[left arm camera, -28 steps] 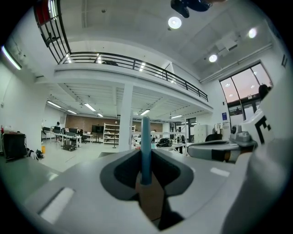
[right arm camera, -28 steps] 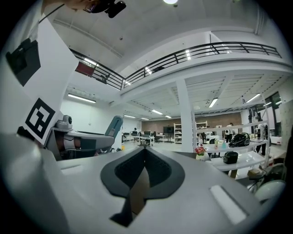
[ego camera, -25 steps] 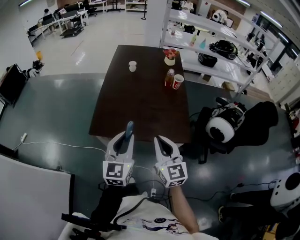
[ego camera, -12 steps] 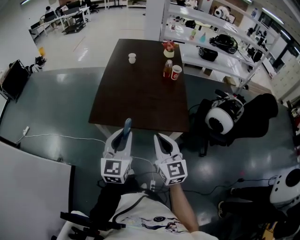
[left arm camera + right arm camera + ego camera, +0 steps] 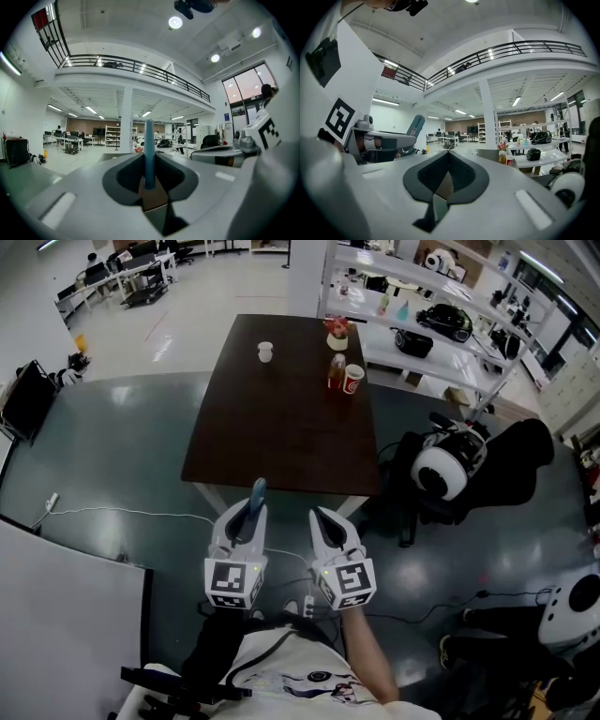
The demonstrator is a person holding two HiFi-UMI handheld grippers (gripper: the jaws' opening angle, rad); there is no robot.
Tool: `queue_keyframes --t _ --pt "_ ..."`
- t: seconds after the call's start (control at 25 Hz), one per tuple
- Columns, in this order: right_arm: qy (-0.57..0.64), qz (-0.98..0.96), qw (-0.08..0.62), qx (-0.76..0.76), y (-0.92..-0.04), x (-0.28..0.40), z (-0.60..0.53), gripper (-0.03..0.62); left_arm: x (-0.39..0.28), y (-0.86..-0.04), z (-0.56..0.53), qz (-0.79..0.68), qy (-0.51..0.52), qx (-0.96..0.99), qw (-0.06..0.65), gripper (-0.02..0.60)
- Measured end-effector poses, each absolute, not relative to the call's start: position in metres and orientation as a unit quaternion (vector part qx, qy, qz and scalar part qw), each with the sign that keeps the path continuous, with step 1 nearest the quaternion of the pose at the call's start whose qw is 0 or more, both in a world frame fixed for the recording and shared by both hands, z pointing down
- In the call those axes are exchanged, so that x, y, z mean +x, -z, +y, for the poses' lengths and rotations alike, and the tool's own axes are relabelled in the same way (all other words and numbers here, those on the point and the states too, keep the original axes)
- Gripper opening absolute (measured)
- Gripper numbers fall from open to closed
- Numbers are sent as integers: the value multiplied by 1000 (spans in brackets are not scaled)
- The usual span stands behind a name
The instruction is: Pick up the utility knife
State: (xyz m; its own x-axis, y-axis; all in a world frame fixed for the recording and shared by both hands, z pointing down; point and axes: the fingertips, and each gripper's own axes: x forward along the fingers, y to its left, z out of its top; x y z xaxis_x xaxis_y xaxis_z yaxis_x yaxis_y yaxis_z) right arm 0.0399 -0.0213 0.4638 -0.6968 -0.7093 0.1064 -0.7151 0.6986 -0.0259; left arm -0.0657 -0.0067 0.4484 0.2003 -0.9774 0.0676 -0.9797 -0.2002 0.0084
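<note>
Clamp firmly with the left gripper [image 5: 251, 510] jaws on the blue utility knife [image 5: 258, 491] at lower centre, short of the bench [image 5: 281, 418] — right gripper [image 5: 320, 519] jaws together, empty — and carry level.

The utility knife [image 5: 149, 150] between the left gripper [image 5: 249, 514] jaws is seen as smooth, matt blue plastic. Matt light-grey plastic shells with dark matt pads are shown on it and the right gripper [image 5: 449, 161]. Ahead, a dark, wood-like table [image 5: 281, 418] is set on glossy floor [image 5: 122, 446].
</note>
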Motion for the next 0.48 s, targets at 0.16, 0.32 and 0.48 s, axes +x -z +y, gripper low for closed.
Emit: queue_keyframes --t 0.16,0.32,0.48 --pt "-37 -913 35 404 -459 30 -19 2 -81 -443 1 -629 -18 777 21 70" --pt "-37 -908 31 417 -456 20 -12 2 -98 -442 11 -630 -18 776 24 70" --pt "-40 -901 33 430 -454 17 1 2 -111 -452 26 -627 -19 778 39 71"
